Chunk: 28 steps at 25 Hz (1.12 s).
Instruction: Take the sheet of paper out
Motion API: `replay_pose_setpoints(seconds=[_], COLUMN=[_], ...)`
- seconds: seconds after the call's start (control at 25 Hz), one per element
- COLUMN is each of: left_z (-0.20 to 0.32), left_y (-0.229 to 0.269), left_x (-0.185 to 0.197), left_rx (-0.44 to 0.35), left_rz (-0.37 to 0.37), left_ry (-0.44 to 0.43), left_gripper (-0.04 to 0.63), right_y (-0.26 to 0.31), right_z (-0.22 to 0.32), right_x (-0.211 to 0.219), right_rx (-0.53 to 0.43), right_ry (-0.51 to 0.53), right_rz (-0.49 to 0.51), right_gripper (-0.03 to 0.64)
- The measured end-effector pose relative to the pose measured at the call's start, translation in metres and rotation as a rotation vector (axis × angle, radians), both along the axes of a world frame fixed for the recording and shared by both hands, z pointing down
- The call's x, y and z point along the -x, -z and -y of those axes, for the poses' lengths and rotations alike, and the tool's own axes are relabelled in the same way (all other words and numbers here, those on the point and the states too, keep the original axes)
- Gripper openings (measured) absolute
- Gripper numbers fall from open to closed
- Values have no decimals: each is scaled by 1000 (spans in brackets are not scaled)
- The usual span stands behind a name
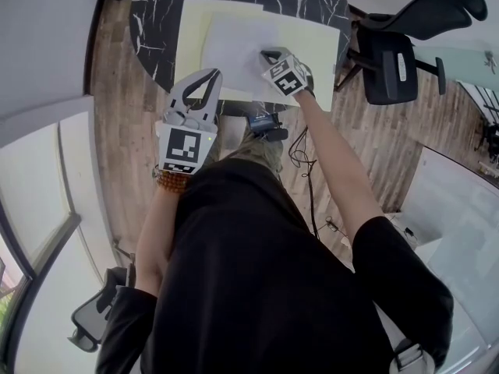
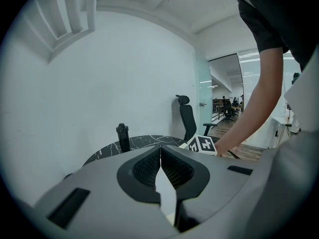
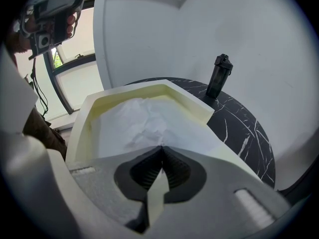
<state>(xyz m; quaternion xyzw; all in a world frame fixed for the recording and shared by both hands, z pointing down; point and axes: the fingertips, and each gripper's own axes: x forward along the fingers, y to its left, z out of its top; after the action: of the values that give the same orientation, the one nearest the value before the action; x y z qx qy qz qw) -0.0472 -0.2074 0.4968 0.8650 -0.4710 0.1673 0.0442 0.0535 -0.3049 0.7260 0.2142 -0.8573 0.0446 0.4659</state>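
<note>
A white, creased sheet of paper (image 1: 234,47) lies inside a shallow pale-yellow tray (image 1: 193,23) on the round black marble table (image 1: 156,22). My right gripper (image 1: 267,54) reaches over the tray's near right part. Its jaws are shut, and the sheet of paper (image 3: 134,121) bunches into wrinkles right at the tips of the right gripper (image 3: 160,147). My left gripper (image 1: 212,73) hovers at the tray's near left edge, shut with nothing between its jaws. In the left gripper view, the left gripper (image 2: 160,146) points level across the table toward the wall.
A black bottle (image 3: 219,76) stands at the table's far edge behind the tray. A black office chair (image 1: 398,53) is to the table's right, and another (image 1: 97,318) sits at the lower left. Cables (image 1: 300,150) trail over the wooden floor.
</note>
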Motion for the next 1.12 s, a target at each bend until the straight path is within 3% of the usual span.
replay_pose_setpoints(seconds=[1.12], left_z=[-2], left_y=[19], left_x=[4], left_rx=[-42], left_rz=[-10], left_ry=[0], left_gripper=[11], right_y=[39], right_z=[-12], right_x=[-8], right_rx=[-82], right_ry=[-41], right_rz=[32], right_gripper=[0])
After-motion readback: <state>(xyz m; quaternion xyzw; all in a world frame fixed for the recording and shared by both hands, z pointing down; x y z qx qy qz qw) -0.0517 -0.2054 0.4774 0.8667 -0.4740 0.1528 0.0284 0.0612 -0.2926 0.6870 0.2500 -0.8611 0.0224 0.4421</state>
